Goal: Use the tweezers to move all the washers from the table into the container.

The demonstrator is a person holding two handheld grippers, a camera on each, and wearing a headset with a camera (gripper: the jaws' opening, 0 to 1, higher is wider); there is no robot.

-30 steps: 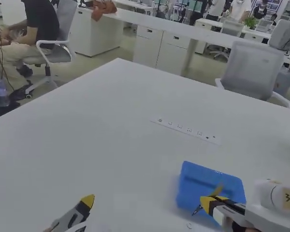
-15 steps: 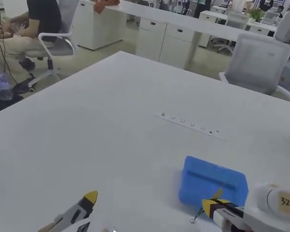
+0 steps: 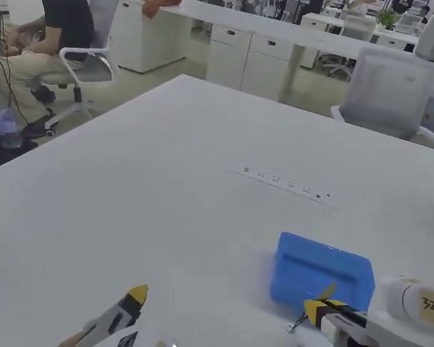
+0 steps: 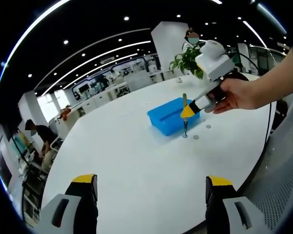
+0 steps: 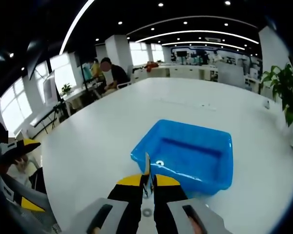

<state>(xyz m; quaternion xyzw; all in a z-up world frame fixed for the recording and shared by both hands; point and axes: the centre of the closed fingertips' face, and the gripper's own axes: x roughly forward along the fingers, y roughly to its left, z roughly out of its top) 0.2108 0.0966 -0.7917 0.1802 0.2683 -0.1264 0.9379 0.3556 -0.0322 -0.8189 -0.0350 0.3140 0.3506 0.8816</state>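
The blue container [image 3: 322, 266] stands on the white table [image 3: 166, 195] near the front right. My right gripper [image 3: 315, 309] is shut on the tweezers [image 3: 298, 323], whose tip points down at the table just in front of the container's near wall. In the left gripper view the tweezers [image 4: 184, 114] hang upright beside the container [image 4: 168, 117], with two washers [image 4: 196, 137] lying close by. In the right gripper view a small ring [image 5: 159, 164] shows by the tweezers' [image 5: 146, 168] tip; I cannot tell whether it is held. My left gripper [image 4: 151, 180] is open, low at the front left.
A power strip [image 3: 286, 184] is set into the table beyond the container. White chairs [image 3: 390, 87] and desks stand past the far edge, and a person sits at the far left [image 3: 50, 36]. A potted plant [image 5: 283, 92] stands at the right.
The head camera has tipped down a little, so the whole picture has shifted. The right gripper with the tweezers has stayed by the container's near wall. The left gripper has barely moved.
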